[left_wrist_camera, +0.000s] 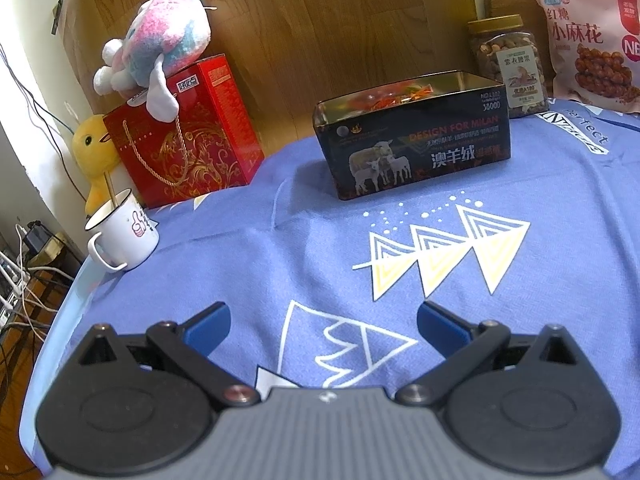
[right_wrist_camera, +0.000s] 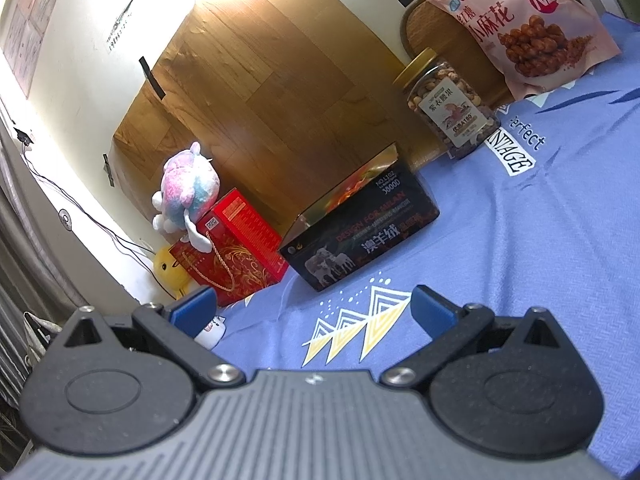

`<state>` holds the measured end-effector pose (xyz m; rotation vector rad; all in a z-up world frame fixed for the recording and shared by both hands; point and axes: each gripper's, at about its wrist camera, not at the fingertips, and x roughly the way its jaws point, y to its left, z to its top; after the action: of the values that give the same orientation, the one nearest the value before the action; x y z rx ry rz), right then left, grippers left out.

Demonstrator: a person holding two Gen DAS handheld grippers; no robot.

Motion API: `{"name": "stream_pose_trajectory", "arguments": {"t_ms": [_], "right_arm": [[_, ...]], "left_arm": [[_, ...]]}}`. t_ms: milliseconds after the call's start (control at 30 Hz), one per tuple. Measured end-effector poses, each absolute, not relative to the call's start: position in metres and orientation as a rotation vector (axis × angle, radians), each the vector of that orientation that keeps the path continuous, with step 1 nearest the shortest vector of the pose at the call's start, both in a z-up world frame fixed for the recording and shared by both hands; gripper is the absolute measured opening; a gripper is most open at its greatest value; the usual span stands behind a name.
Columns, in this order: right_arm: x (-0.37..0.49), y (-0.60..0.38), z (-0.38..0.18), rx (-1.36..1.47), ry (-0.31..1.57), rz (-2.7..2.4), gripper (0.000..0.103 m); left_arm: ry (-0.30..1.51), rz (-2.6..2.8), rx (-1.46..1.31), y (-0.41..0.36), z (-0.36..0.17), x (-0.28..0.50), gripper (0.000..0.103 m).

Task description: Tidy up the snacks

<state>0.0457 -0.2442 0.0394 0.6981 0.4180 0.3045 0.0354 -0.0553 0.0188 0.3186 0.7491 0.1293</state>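
Note:
A black open tin box with sheep printed on its side stands on the blue cloth; orange snack wrappers show inside it. It also shows in the right wrist view. A clear jar of nuts and a pink snack bag stand behind it at the right, also in the right wrist view as the jar and the bag. My left gripper is open and empty, low over the cloth in front of the box. My right gripper is open and empty, farther back.
A red gift box with a pastel plush toy on top stands at the left, a yellow plush beside it. A white enamel mug sits near the table's left edge. A wooden panel backs the table.

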Motion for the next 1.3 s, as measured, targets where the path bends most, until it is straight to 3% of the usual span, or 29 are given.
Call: {"name": "stream_pose_trajectory", "arguments": {"t_ms": [1300], "right_arm": [[0.0464,-0.2452,0.0391,0.703,0.417,0.302,0.103]], "left_arm": [[0.745,0.13,0.325,-0.0575,0.0185,0.0337,0.103]]}}
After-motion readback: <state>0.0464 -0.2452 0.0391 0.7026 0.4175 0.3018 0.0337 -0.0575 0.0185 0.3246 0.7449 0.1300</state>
